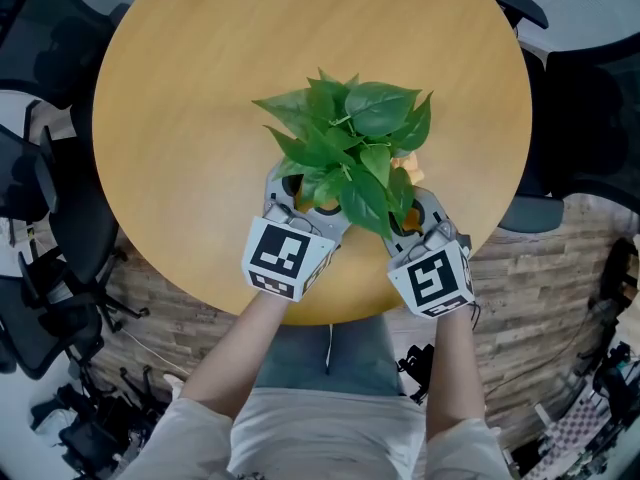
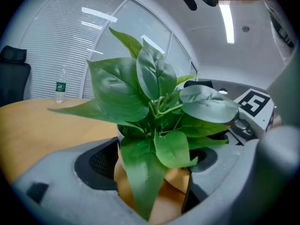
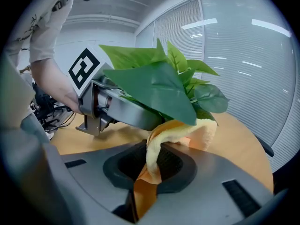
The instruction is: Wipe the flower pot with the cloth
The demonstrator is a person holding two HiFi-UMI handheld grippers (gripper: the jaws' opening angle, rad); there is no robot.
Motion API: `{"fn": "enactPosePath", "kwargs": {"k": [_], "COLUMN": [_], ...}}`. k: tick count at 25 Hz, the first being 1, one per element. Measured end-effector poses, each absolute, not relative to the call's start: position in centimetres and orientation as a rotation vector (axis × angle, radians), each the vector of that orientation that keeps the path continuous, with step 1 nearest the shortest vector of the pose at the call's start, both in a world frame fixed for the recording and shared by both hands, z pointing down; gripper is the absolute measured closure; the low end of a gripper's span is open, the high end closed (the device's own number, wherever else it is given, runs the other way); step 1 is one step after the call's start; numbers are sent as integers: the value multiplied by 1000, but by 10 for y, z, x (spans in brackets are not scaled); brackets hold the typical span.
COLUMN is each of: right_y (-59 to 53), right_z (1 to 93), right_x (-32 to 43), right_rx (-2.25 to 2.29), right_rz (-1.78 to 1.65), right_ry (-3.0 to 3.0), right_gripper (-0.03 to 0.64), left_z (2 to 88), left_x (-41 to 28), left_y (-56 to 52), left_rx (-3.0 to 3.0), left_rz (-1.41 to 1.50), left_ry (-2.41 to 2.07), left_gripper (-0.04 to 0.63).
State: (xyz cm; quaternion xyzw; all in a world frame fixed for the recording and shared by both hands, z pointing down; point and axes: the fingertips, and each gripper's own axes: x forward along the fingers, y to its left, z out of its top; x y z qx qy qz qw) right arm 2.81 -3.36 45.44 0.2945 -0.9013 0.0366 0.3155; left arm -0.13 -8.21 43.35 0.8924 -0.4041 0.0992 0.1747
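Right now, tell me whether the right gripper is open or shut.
Shut: the right gripper pinches one end of the cloth between its jaws.

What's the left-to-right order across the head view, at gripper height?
Black office chair → left gripper, claw on the potted plant → potted plant → right gripper, cloth in its claw → dark chair.
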Motion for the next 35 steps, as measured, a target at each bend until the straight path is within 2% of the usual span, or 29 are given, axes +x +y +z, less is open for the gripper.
{"fn": "enactPosePath", "kwargs": {"k": [14,26,35], "right_y": [-33,-35,-35], "right_z": [458,457,458], "right_x": [30,35,35], "right_rx": [782,793,788], "right_rz": [116,121,119], "right_ry": [-2389,-2384,-2382], "right_gripper": [565,565,565], "left_z": [441,450,429], "left_x": [-16,-46,-30], "left_y": [-65,-76,-94], "left_rx": [2615,2881,2943], "left_rz": [355,496,349], "left_ry": [-991,-577,-236], "left_gripper": [169,169,169]}}
